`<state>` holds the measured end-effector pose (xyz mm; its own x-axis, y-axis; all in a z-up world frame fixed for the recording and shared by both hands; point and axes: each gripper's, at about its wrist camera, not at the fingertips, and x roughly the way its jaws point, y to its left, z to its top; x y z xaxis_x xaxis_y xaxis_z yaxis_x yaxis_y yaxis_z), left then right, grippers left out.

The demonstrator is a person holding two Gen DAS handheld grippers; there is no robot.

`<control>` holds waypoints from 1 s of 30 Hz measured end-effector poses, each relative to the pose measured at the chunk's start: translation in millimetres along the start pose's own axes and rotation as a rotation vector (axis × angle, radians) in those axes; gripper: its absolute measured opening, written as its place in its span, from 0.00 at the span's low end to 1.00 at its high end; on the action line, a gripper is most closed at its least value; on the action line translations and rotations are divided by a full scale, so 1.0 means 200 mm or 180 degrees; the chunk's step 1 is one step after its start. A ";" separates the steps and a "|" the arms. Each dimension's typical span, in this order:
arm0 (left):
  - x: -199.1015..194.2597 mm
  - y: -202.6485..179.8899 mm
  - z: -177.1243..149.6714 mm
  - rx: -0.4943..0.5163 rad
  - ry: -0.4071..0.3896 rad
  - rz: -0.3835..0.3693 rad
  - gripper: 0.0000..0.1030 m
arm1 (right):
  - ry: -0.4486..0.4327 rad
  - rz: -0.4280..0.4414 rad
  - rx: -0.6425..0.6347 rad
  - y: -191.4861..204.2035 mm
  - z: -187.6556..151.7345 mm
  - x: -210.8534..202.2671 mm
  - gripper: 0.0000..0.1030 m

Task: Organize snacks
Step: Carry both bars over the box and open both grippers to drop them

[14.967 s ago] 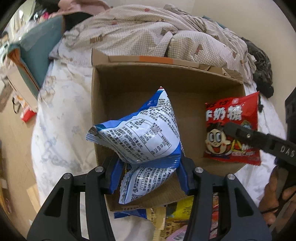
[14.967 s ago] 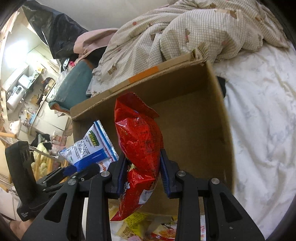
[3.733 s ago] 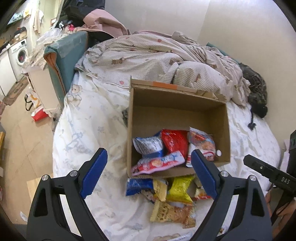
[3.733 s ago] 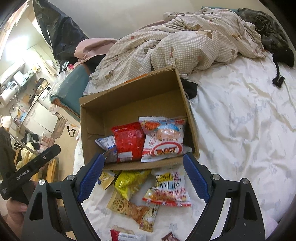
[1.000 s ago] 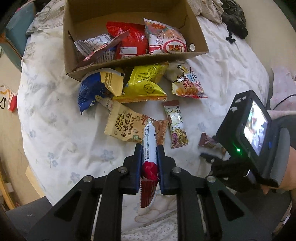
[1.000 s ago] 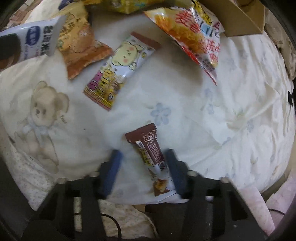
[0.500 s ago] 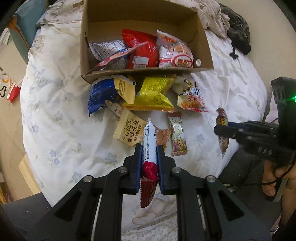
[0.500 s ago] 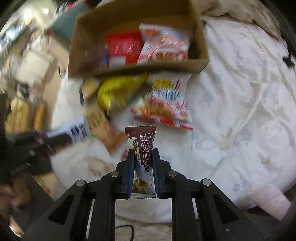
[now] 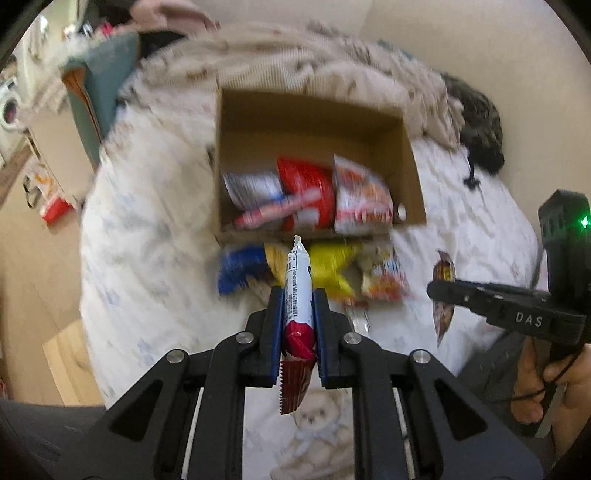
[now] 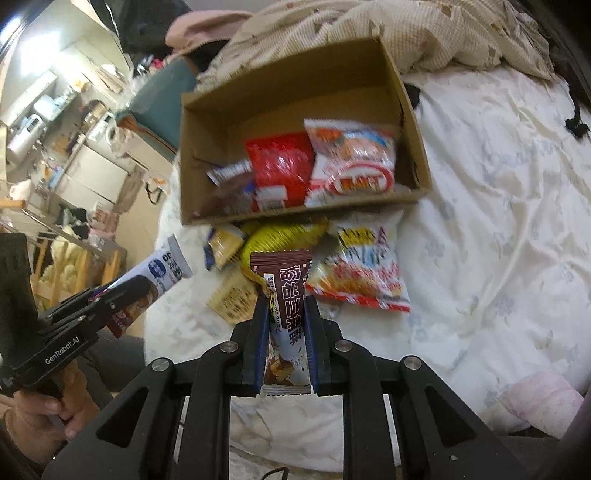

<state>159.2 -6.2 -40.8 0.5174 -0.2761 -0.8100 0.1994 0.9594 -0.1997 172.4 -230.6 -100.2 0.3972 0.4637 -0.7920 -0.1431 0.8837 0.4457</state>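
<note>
My left gripper [image 9: 298, 299] is shut on a white and red snack bar [image 9: 297, 288] and holds it above the bed, in front of the cardboard box [image 9: 415, 184]. My right gripper [image 10: 286, 306] is shut on a brown chocolate bar [image 10: 290, 291], also raised before the box [image 10: 413, 122]. The box holds a red bag [image 10: 280, 166], a white and red bag [image 10: 351, 162] and a blue and white bag [image 10: 229, 173]. Loose snacks lie in front of it: a yellow bag [image 10: 273, 236] and an orange and white bag [image 10: 364, 269]. The right gripper also shows in the left wrist view [image 9: 445, 284].
The box stands on a white bed sheet [image 10: 498, 221]. A checked quilt [image 10: 424, 33] is bunched behind the box. A dark garment [image 9: 480, 140] lies at the far right. The bed's left edge drops to the floor [image 9: 22, 236].
Both grippers have lifted and tilted up toward the box with their bars still held. The left wrist view is blurred by motion.
</note>
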 end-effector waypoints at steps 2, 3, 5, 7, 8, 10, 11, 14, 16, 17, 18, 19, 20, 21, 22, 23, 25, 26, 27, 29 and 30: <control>-0.02 0.00 0.04 0.0015 -0.0117 0.0085 0.12 | -0.0087 0.0079 0.0018 0.00 0.03 -0.02 0.18; -0.03 0.01 0.06 0.0003 -0.0148 0.0103 0.12 | -0.0134 0.0101 0.0018 0.01 0.05 -0.03 0.18; -0.03 0.01 0.12 0.0001 -0.0196 0.0139 0.12 | -0.0231 0.0134 0.0006 0.02 0.09 -0.05 0.18; -0.02 0.03 0.17 0.0021 -0.0213 0.0182 0.12 | -0.0369 0.0157 0.0032 0.00 0.14 -0.08 0.18; 0.01 0.03 0.20 0.0036 -0.0162 0.0205 0.12 | -0.0412 0.0165 0.0047 0.00 0.17 -0.10 0.18; 0.04 0.05 0.24 0.0012 -0.0137 0.0262 0.12 | -0.0462 0.0217 0.0105 -0.03 0.20 -0.10 0.18; 0.07 0.06 0.27 0.0011 -0.0126 0.0289 0.12 | -0.0472 0.0226 0.0127 -0.04 0.22 -0.10 0.18; 0.12 0.07 0.34 0.0001 -0.0157 0.0359 0.12 | -0.0473 0.0268 0.0209 -0.07 0.25 -0.08 0.18; 0.17 0.07 0.38 -0.0012 -0.0181 0.0391 0.12 | -0.0461 0.0272 0.0218 -0.08 0.28 -0.06 0.18; 0.19 0.07 0.40 -0.0007 -0.0181 0.0392 0.12 | -0.0460 0.0270 0.0216 -0.07 0.28 -0.06 0.18; 0.23 0.06 0.42 -0.0006 -0.0153 0.0385 0.12 | -0.0458 0.0263 0.0212 -0.07 0.30 -0.05 0.18; 0.26 0.05 0.43 -0.0016 -0.0112 0.0377 0.12 | -0.0459 0.0263 0.0213 -0.08 0.32 -0.05 0.18; 0.31 0.04 0.43 -0.0024 -0.0053 0.0360 0.12 | -0.0457 0.0263 0.0214 -0.08 0.33 -0.04 0.18; 0.36 0.03 0.44 -0.0014 0.0004 0.0365 0.12 | -0.0460 0.0255 0.0225 -0.09 0.35 -0.03 0.18; 0.41 0.01 0.44 0.0002 0.0067 0.0384 0.12 | -0.0463 0.0253 0.0234 -0.09 0.35 -0.03 0.18; 0.48 0.00 0.44 -0.0001 0.0142 0.0371 0.12 | -0.0464 0.0253 0.0248 -0.10 0.37 -0.02 0.18; 0.55 -0.03 0.43 -0.0005 0.0227 0.0290 0.12 | -0.0469 0.0243 0.0281 -0.12 0.39 -0.01 0.18; 0.59 -0.05 0.43 -0.0016 0.0267 0.0205 0.12 | -0.0470 0.0244 0.0300 -0.13 0.40 0.00 0.18; 0.60 -0.06 0.43 -0.0045 0.0274 0.0109 0.12 | -0.0470 0.0243 0.0319 -0.13 0.41 0.00 0.18; 0.62 -0.04 0.44 -0.0206 0.0335 -0.0236 0.12 | -0.0474 0.0228 0.0334 -0.14 0.43 0.01 0.18; 0.61 -0.03 0.44 -0.0267 0.0285 -0.0253 0.12 | -0.0474 0.0217 0.0336 -0.15 0.43 0.02 0.18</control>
<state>295.0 -50.3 -89.2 0.4256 -0.3488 -0.8350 0.1646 0.9372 -0.3076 256.8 -261.1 -80.3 0.5207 0.5008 -0.6915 -0.0813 0.8353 0.5437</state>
